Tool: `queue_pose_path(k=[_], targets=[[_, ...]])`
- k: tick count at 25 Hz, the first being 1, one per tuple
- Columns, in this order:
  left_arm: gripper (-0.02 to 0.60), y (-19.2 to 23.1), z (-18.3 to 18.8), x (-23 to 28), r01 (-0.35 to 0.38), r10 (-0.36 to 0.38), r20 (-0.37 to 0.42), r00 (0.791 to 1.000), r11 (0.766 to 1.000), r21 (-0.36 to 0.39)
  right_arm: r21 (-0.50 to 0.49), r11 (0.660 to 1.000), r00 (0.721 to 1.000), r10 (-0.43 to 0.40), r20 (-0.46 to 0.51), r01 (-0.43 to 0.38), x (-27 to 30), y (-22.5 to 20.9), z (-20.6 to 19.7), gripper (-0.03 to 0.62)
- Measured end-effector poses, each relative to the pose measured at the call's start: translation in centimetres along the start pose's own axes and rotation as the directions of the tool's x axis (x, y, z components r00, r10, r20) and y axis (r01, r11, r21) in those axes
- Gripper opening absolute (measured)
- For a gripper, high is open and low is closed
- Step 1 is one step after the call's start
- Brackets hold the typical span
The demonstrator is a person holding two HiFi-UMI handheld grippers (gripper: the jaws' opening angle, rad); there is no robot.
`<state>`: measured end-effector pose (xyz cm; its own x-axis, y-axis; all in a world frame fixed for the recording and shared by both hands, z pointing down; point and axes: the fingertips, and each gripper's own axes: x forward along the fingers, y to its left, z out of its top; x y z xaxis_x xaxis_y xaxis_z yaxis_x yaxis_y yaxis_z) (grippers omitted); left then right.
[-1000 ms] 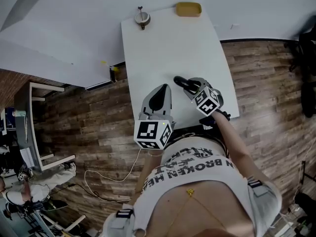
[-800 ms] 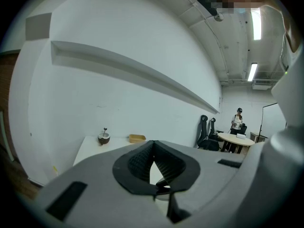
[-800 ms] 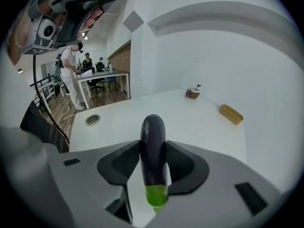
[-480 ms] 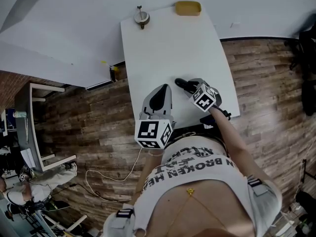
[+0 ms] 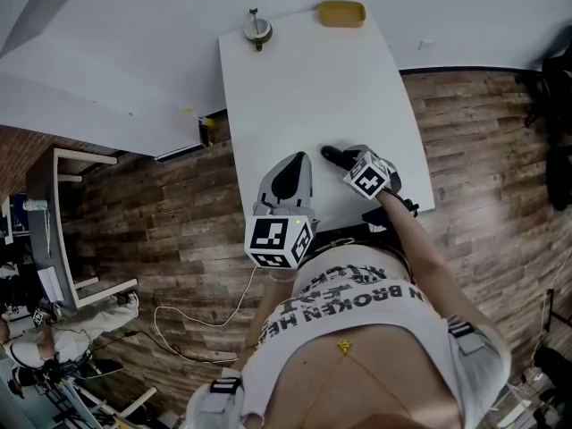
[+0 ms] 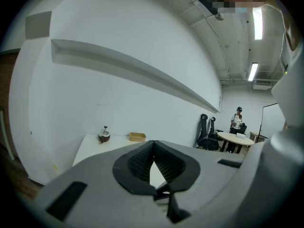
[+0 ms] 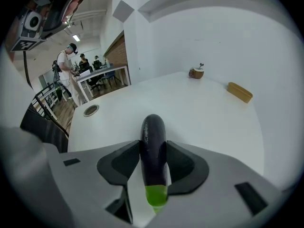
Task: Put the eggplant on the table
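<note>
The right gripper (image 7: 153,146) is gripping the eggplant (image 7: 153,125). Its dark pads are pressing on both sides of the purple body. The green stem end is pointing back into the gripper, and the rounded tip is sticking out ahead of the jaws. The gripper is tilting downward over the white table (image 7: 209,113), and I cannot tell if the eggplant is touching the surface. Far ahead of the gripper, near the table's back edge, a small brown round bowl (image 7: 196,72) is standing, and a yellow tray (image 7: 239,91) is lying to the right of it. To the gripper's left, a round hole (image 7: 90,110) is showing in the tabletop. The left gripper (image 6: 152,148) is hovering beside the right one, with its jaws closed together and nothing between them.
</note>
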<state>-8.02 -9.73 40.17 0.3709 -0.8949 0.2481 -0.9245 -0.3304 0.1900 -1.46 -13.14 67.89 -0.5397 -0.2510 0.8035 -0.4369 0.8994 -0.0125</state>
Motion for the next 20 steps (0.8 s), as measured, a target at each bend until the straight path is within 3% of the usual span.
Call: queue_pose_path(k=[20], targets=[[-0.002,0.07,-0.52,-0.06,0.004,-0.004,-0.008,1.000,1.000,-0.005,0.006,1.000,1.000,0.019,-0.016,-0.019,0.61,0.22,-1.06,0.175]])
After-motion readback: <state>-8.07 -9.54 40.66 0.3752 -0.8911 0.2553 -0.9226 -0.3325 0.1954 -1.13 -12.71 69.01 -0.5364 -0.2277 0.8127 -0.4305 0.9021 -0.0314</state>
